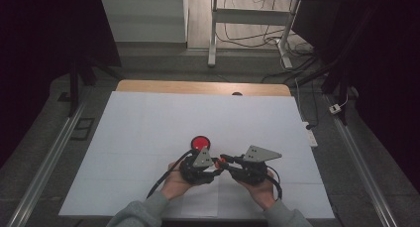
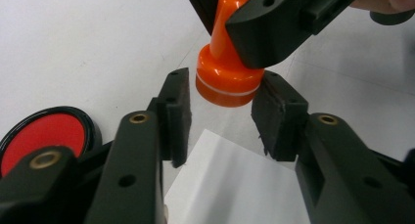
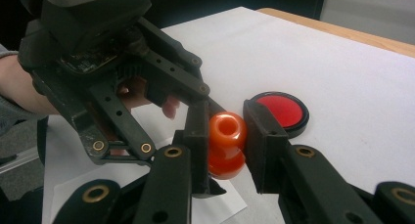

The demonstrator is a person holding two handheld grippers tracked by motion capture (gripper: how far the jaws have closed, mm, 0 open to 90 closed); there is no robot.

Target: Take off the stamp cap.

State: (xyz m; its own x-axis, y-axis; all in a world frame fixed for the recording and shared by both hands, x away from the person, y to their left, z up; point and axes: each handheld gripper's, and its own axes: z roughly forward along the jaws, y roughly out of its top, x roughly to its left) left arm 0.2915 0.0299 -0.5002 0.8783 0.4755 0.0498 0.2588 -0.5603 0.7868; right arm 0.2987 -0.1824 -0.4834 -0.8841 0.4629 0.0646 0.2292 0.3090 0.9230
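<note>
Pinching the knob of an orange stamp between its two black pads, the right gripper holds it just above the white-papered counter, near the middle of the near edge where both hands meet. In the left gripper view the stamp hangs tilted, its wide round base with a pale ring pointing down toward a small loose sheet of white paper; whether the base touches anything I cannot tell. The left gripper stands spread, one pad on either side of that base but not closed on it, with daylight showing on both sides. A round red ink pad in a black rim lies on the counter just beyond the hands, apart from the stamp. The stamp looks like hard, glossy plastic: light, stiff, unlikely to crush, yet slick enough to twist or slide under smooth pads. Its narrow waist below the knob gives the surest hold, since the flare above and below would stop it slipping through; the broad base is a fair second place, though its rounded wall may pivot if squeezed off-centre. The ink face underneath is best left untouched.
</note>
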